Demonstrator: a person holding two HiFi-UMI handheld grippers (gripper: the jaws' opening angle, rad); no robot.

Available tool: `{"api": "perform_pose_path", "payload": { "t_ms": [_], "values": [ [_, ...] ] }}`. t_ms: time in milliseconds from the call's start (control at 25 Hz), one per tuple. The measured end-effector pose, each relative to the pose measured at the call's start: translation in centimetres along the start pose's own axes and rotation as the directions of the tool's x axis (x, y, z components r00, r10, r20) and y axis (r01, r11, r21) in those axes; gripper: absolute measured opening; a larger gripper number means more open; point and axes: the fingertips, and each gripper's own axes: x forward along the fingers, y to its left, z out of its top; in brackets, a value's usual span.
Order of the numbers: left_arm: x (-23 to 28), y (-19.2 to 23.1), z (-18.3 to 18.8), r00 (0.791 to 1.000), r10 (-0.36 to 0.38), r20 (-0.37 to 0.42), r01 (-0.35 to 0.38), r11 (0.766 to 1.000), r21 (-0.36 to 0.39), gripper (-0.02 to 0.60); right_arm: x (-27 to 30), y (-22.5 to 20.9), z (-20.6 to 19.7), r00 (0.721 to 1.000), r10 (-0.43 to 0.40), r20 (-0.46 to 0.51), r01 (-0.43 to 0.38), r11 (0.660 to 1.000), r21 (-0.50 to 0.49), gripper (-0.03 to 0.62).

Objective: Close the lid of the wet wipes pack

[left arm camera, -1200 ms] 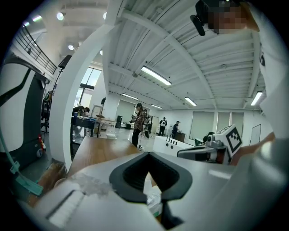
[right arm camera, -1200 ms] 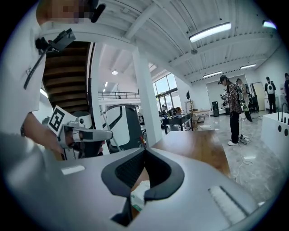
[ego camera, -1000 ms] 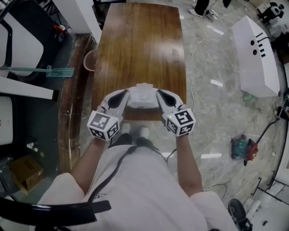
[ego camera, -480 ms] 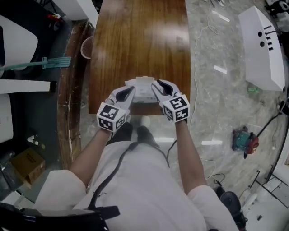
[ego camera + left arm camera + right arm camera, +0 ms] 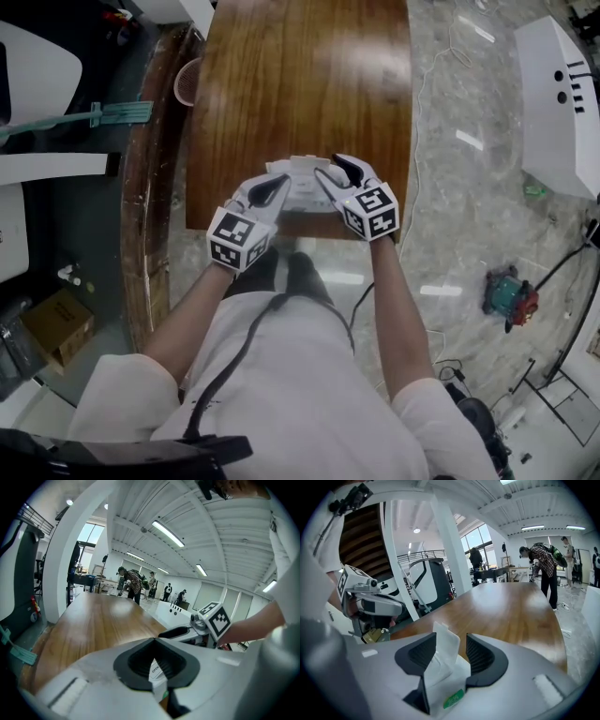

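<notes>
The white wet wipes pack (image 5: 302,190) is at the near end of the wooden table (image 5: 300,84), between both grippers. My left gripper (image 5: 272,190) is shut on the pack's left end; in the left gripper view its pads (image 5: 140,660) pinch a white edge with an "OPEN" label (image 5: 158,673). My right gripper (image 5: 336,174) is at the pack's right end and its jaws are opening. The translucent lid (image 5: 443,645) stands upright between them, over the pack (image 5: 450,686), close to the left pad (image 5: 423,654) and apart from the other.
A pink bucket (image 5: 186,82) and a green broom (image 5: 105,114) are left of the table. A white cabinet (image 5: 558,103) and a red-and-teal tool (image 5: 508,298) are on the floor at the right. People stand beyond the table's far end (image 5: 543,564).
Both grippers have come down with the pack towards the table's near edge. The right gripper's fingers now sit a little further forward along the pack.
</notes>
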Motion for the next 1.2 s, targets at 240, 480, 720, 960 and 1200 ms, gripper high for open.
{"api": "perform_pose_path", "payload": {
  "t_ms": [240,480,720,960,1200],
  "values": [
    [-0.3,1.2,-0.2,1.0,0.022,-0.002,-0.022,1.0,-0.008,0.0,1.4,0.5,0.2,0.999,0.048,-0.006,-0.048,0.999,-0.008,0.204],
    [-0.6,1.5,0.0,0.999,0.033,0.006,-0.033,0.999,-0.013,0.0,1.6,0.8,0.1,0.998,0.069,-0.013,-0.07,0.997,-0.021,0.204],
    [-0.7,1.1,0.6,0.999,0.03,0.02,-0.03,0.999,-0.013,0.0,1.2,1.2,0.2,0.997,0.083,-0.009,-0.083,0.996,-0.025,0.204],
    [-1.1,0.5,0.5,0.999,0.035,0.021,-0.035,0.999,-0.005,0.0,0.6,1.8,0.1,0.996,0.088,-0.004,-0.088,0.996,-0.035,0.204],
    [-1.6,0.0,0.3,0.999,0.036,0.028,-0.036,0.999,-0.002,0.0,0.3,2.5,0.1,0.996,0.089,-0.004,-0.089,0.995,-0.048,0.204]
  ]
}}
